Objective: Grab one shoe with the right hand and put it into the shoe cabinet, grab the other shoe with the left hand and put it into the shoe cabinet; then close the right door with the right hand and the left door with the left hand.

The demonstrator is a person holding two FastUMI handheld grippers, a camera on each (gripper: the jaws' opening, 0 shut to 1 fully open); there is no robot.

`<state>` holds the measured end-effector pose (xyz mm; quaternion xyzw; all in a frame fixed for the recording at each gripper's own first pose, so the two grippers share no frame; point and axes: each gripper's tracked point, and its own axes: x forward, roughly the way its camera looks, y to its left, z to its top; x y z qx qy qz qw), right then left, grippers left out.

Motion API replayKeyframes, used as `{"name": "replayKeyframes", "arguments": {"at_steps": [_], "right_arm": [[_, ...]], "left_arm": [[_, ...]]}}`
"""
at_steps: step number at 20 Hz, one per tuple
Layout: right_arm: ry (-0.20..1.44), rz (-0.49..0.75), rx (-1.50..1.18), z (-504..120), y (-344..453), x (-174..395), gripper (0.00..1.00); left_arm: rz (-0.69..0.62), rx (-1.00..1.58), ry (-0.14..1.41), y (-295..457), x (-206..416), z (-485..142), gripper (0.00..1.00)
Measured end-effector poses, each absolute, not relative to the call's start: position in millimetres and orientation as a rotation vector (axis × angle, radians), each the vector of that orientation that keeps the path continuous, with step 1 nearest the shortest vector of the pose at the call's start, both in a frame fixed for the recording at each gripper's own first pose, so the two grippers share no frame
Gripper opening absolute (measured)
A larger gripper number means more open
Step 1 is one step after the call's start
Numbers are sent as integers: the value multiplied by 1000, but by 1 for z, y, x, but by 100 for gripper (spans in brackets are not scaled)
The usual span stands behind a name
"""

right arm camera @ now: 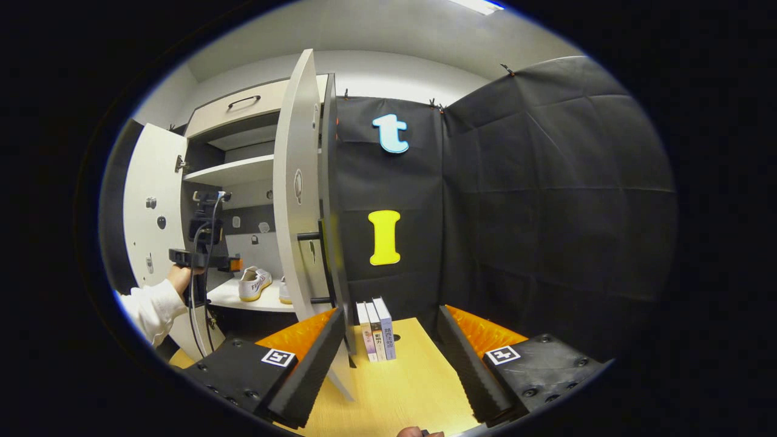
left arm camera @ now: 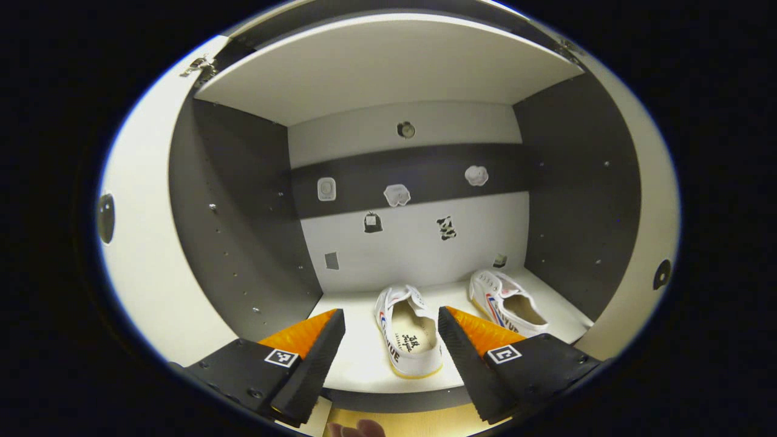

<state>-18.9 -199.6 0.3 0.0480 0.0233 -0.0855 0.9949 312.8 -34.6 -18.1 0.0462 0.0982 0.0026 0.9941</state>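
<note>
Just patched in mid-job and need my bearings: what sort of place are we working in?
Most likely a staged recording booth, not a real home. A shoe cabinet stands with its doors open and two white shoes on its shelf. Black cloth is clipped up as walls, and a few books stand on a wooden tabletop.

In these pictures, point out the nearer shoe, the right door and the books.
Nearer shoe [left arm camera: 410, 331]: left gripper view, on its insole.
Right door [right arm camera: 295, 182]: right gripper view, on its inner face.
Books [right arm camera: 376, 331]: right gripper view, on the middle spine.

white shoes [left arm camera: 408, 331], red-blue stripes — grey cabinet [left arm camera: 237, 243]
</note>
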Motion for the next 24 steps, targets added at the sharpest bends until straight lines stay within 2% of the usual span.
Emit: {"name": "replayKeyframes", "arguments": {"at_steps": [8,10,11,12,14,15,24], "right_arm": [[34,-118,92,14,-193,10,98],[34,-119,87,14,-197,17,98],[32,-124,87,15,-200,22,98],[31,-127,88,16,-203,27,98],[33,-129,86,16,-207,36,98],[33,-125,83,17,-207,43,98],[36,-82,83,17,-191,70,98]], "left_arm": [[-32,31,50,-34,188,25,97],[-22,25,28,-28,159,30,97],[-13,18,19,-25,146,32,100],[-7,15,20,-23,133,31,96],[14,16,19,-16,109,31,100],[22,16,19,-14,102,30,97],[9,-13,45,0,44,19,97]]}}
